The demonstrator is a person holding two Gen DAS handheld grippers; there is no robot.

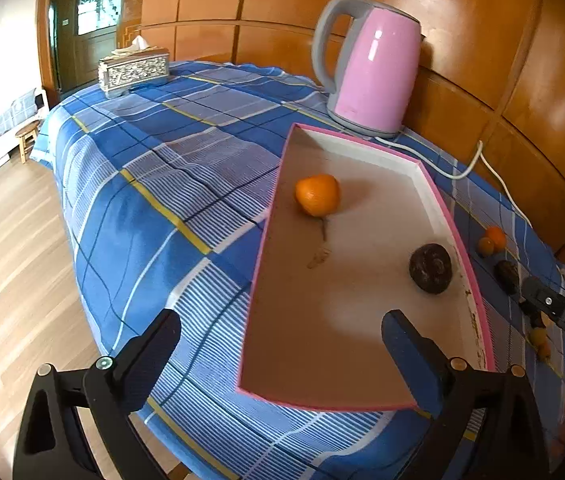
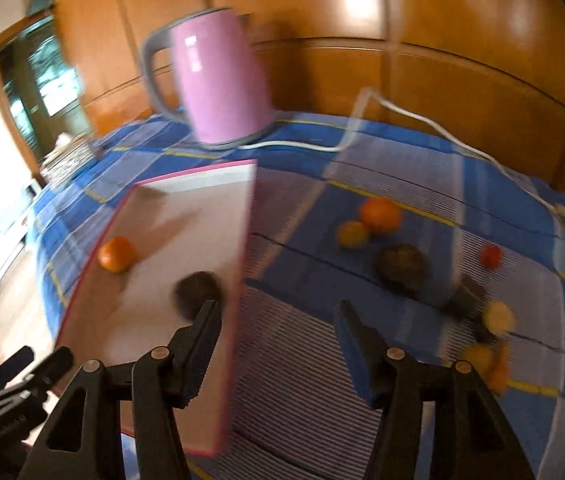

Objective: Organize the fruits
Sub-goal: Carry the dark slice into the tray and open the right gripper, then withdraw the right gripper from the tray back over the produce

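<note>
Presently, left gripper (image 1: 281,340) with jaws spread and empty over the near end of the pink-rimmed tray (image 1: 458,240); right gripper (image 2: 278,334) likewise parted, holding nothing, straddling the tray's right wall. Tray contents: one orange (image 1: 317,195) toward the far end and one dark brown fruit (image 1: 430,268) by the right wall. Loose on the blue checked cloth (image 2: 302,360) beside the tray: a larger orange (image 2: 380,215), a yellowish fruit (image 2: 352,234), another dark fruit (image 2: 402,266), with several more too blurred to identify.
</note>
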